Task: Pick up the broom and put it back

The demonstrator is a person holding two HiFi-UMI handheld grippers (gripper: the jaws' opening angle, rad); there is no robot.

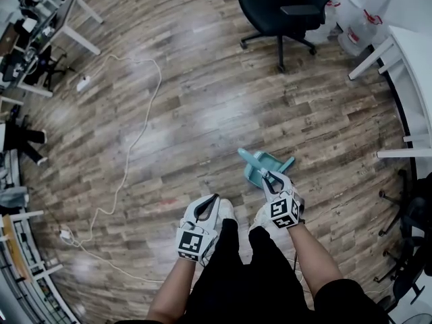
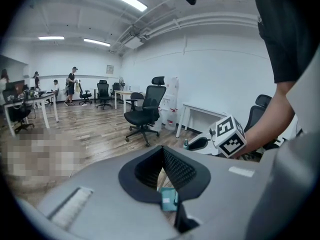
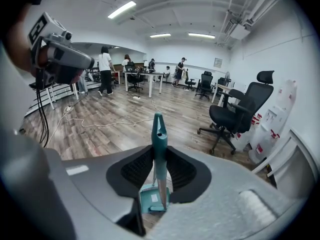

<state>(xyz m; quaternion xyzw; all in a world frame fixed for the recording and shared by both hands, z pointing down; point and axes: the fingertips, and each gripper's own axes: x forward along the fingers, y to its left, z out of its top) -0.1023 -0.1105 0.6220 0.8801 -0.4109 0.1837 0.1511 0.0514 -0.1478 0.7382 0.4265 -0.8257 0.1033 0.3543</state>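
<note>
Teal broom [image 3: 159, 134]: which gripper has it? (editor)

Its handle stands upright in the right gripper [image 3: 159, 154], the jaws pinching it on both sides below the hanging loop. (captioner)

And the left gripper [image 2: 163, 156]? (editor)

It is held level beside the right one, its jaws pressed together at the tips with nothing between them. (captioner)

Where does the broom end? (editor)

Its lower end runs down to a teal dustpan [image 3: 150, 200] on the wooden floor [image 1: 202, 100], just ahead of the person's feet. (captioner)

What lies beyond? (editor)

A white cable [image 1: 145, 113] snakes across the boards to the left. Further off a black office chair [image 1: 283, 9] stands near a white desk [image 1: 412, 52], and at the far end of the room people stand among more desks. (captioner)
</note>
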